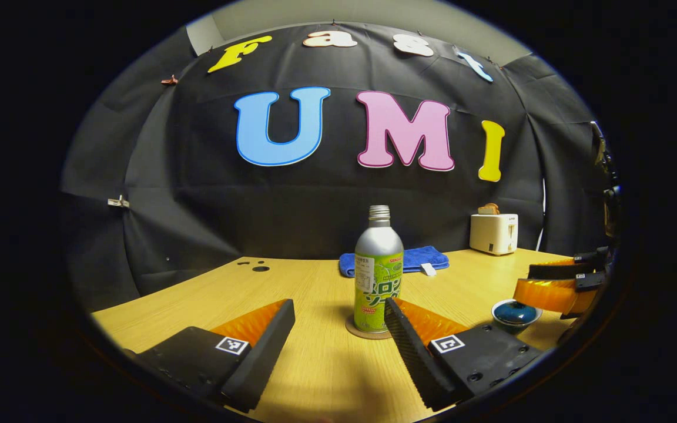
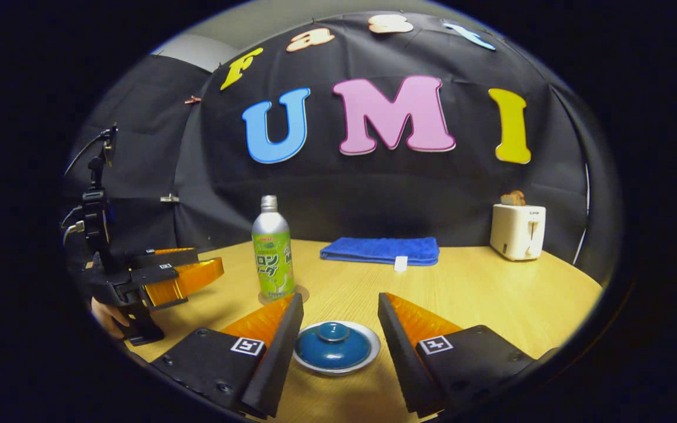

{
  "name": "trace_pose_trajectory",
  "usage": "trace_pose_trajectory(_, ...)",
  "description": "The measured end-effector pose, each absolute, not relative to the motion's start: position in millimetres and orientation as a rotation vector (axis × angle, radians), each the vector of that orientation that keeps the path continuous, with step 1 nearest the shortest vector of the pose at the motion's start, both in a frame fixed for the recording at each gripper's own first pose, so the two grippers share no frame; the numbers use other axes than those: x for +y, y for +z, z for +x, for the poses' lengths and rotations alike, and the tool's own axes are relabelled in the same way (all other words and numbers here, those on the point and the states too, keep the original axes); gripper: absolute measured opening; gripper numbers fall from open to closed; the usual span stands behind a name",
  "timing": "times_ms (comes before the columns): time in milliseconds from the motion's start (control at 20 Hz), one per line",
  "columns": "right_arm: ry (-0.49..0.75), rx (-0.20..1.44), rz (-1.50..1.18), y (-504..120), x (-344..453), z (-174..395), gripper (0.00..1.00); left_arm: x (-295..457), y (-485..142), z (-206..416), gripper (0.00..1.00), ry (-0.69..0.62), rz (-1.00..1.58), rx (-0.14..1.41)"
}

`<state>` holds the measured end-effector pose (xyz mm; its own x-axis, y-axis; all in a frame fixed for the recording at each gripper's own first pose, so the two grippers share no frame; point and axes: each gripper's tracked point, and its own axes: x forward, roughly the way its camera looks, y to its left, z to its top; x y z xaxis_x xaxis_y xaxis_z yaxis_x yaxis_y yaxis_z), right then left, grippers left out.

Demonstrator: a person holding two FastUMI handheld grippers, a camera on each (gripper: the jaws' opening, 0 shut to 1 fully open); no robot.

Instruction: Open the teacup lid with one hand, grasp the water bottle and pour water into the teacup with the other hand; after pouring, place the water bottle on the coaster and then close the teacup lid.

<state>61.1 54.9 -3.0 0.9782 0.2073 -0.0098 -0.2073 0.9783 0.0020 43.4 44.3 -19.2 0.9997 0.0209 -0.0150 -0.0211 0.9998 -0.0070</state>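
While bottle [image 1: 378, 276] stands on coaster [image 1: 357, 331], lid [image 2: 334, 345] covers teacup [image 2: 368, 358].

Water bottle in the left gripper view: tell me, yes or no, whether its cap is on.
No: the water bottle shows a bare threaded neck with no cap, standing upright on the coaster.

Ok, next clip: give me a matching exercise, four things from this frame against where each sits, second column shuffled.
Things:
1. water bottle
2. teacup lid
3. blue towel
4. toaster

Places:
A. far right of the table, by the wall
B. on the round coaster
C. folded flat at the back, mid-table
D. on the teacup, between the open right tool's fingers

Pairs: 1-B, 2-D, 3-C, 4-A
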Motion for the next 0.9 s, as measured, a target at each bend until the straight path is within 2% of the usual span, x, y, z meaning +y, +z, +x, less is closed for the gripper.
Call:
trace_pose_trajectory(100, 0.201, 0.007, 0.002, -1.8, 53.3, 56.6, 0.8, 35.2, -19.4, 40.5, 0.97, 0.01, -0.008, 0.015)
trace_pose_trajectory(250, 0.147, 0.009, 0.001, -5.1, 42.2, 59.2, 0.98, 21.5, -19.7, 37.6, 0.97, -0.003, -0.007, 0.014)
trace_pose_trajectory(600, -0.003, 0.002, -0.002, -2.3, 13.3, 49.8, 0.99, 0.2, -19.1, 33.4, 0.97, -0.024, -0.006, 0.011)
trace_pose_trajectory(900, 0.007, 0.003, -0.002, -2.3, 15.9, 46.5, 0.98, 1.7, -19.4, 33.3, 0.97, -0.013, -0.006, 0.011)
